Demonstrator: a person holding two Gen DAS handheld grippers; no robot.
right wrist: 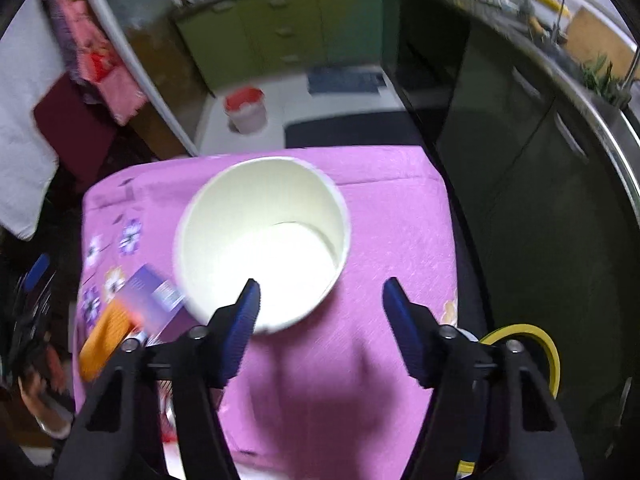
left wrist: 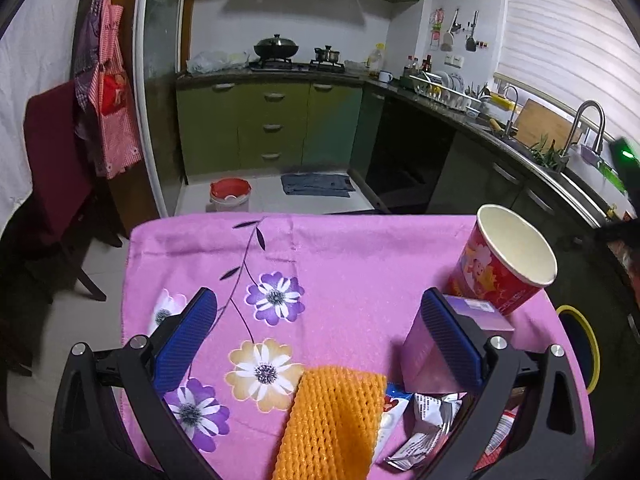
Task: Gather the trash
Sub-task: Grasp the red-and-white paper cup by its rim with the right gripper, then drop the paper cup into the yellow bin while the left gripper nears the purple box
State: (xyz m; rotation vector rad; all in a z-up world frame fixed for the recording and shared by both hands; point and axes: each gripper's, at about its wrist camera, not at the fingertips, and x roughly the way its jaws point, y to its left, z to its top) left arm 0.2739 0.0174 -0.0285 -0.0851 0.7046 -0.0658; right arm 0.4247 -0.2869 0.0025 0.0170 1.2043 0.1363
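The left tongs (left wrist: pixel 318 336) point forward and downward at a moderate slant, blue-padded fingers (left wrist: pixel 186 338) spread wide, nothing pressed between the pads. The right tongs (right wrist: pixel 320 320) tilt steeply downward, their jaws parted at a middling gap, with no object pinched between the blue fingers (right wrist: pixel 244 328). In the right wrist view the left tongs show at the far left edge, blurred, with part of a hand (right wrist: pixel 40 396) below them.

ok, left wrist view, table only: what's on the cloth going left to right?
Orange knitted mesh piece → crumpled silver wrapper → purple box → red paper cup. A white wrapper edge overlaps the mesh, so it is left out.
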